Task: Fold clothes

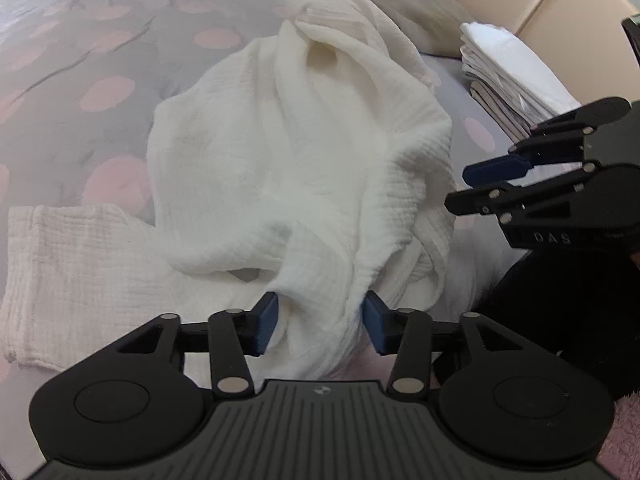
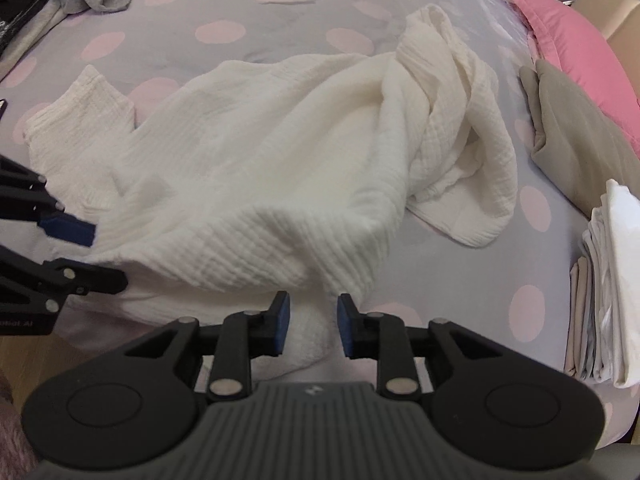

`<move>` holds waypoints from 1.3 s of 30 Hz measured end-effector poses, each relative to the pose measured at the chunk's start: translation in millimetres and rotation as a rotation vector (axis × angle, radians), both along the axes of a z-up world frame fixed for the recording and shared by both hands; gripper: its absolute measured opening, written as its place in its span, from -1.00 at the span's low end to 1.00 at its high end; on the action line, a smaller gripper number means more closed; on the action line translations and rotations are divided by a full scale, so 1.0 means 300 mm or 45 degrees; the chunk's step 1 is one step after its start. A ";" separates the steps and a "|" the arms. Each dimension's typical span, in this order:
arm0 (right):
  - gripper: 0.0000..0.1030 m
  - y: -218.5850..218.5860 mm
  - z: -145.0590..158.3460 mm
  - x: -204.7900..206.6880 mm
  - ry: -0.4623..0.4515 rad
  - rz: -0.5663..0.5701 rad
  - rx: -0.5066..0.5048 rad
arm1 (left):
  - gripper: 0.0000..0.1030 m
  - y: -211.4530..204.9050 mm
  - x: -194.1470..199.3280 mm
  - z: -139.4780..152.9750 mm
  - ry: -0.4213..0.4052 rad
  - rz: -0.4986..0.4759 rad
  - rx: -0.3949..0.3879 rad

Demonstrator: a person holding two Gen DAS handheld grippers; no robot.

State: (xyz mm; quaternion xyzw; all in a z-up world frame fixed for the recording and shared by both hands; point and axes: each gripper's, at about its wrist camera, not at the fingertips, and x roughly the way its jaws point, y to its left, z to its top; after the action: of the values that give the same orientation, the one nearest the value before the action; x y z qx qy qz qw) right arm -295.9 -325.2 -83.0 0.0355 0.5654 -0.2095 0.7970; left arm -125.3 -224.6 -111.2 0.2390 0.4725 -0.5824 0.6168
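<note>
My left gripper (image 1: pixel 320 326) straddles a fold of the white garment (image 1: pixel 296 152), pads seemingly not pressing; my right gripper (image 1: pixel 476 186) sits at three o'clock.

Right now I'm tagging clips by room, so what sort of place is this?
Most likely a bedroom: the white garment lies on a bed with a grey, pink-dotted cover, a pink pillow sits at its far end, and a stack of folded laundry rests at the edge.
</note>
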 end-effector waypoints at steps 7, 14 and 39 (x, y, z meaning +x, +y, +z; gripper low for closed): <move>-0.26 0.063 0.078 0.070 -0.111 0.056 0.001 | 0.12 0.016 0.095 0.023 -0.110 0.223 0.029; -0.23 0.112 0.021 0.241 -0.154 0.094 0.059 | 0.12 0.047 0.210 -0.024 -0.228 0.405 0.167; -0.96 0.220 -0.244 0.433 -0.045 0.187 0.086 | -0.48 0.089 0.249 -0.117 -0.216 0.409 0.199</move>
State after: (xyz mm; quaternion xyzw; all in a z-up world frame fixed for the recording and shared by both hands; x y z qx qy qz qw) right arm -165.9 -259.2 -156.2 0.0245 0.5590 -0.1309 0.8184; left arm -50.5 -198.1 -146.3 0.2560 0.4946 -0.4158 0.7190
